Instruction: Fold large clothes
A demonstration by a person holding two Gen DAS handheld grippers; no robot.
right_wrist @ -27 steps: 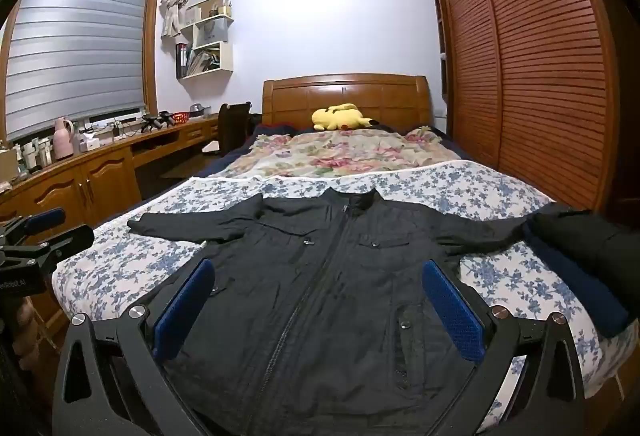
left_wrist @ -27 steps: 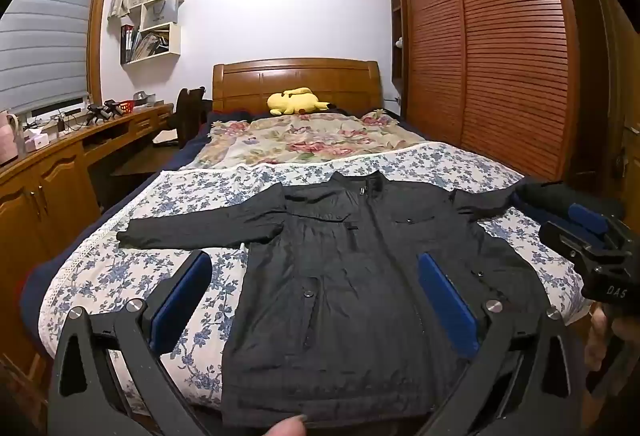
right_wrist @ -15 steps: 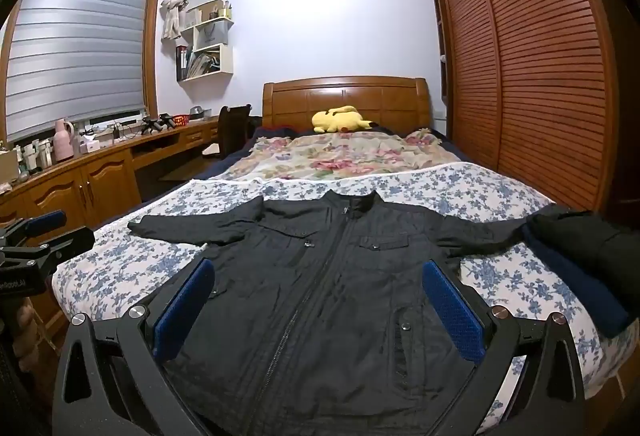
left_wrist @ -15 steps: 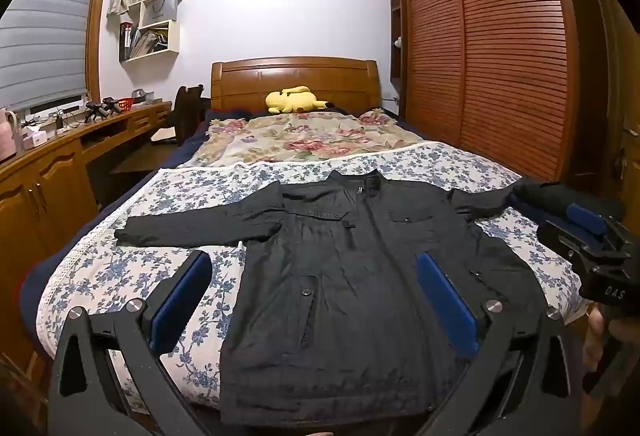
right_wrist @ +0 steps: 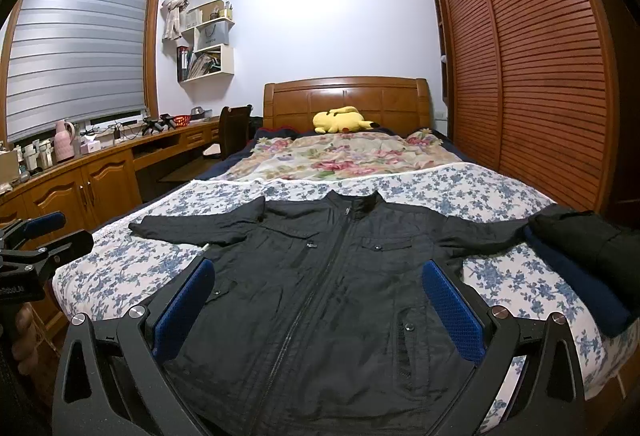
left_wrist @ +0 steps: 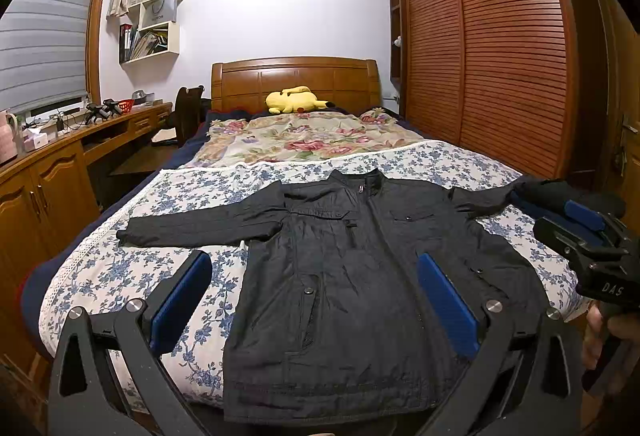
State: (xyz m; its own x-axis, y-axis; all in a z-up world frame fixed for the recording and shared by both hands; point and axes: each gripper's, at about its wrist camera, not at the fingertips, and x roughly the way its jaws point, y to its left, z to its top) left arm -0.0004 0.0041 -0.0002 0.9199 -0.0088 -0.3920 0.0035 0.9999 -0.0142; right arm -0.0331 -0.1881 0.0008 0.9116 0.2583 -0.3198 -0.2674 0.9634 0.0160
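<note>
From the left wrist view, the left tongs (left_wrist: pixel 314 294) stand wide open with nothing between their blue pads, hovering above the near end of the bed (left_wrist: pixel 120 276). A black jacket (left_wrist: pixel 340 276) lies flat and face up on the blue-flowered sheet, zipped, collar toward the wooden headboard (left_wrist: pixel 296 80), both sleeves spread out to the sides. Its right-hand sleeve reaches a stack of folded dark clothes (left_wrist: pixel 560 192) at the bed's edge. The right tongs (left_wrist: pixel 584 232) appear at the right border, held by a hand (left_wrist: pixel 604 332). A yellow plush toy (left_wrist: pixel 294 101) lies by the headboard. From the right wrist view, the right tongs (right_wrist: pixel 318 306) are likewise wide open and empty, poised over the lower part of the jacket (right_wrist: pixel 320 276). The left tongs (right_wrist: pixel 40 236) show at the left border, open, beside the wooden counter (right_wrist: pixel 80 164) under the window.
</note>
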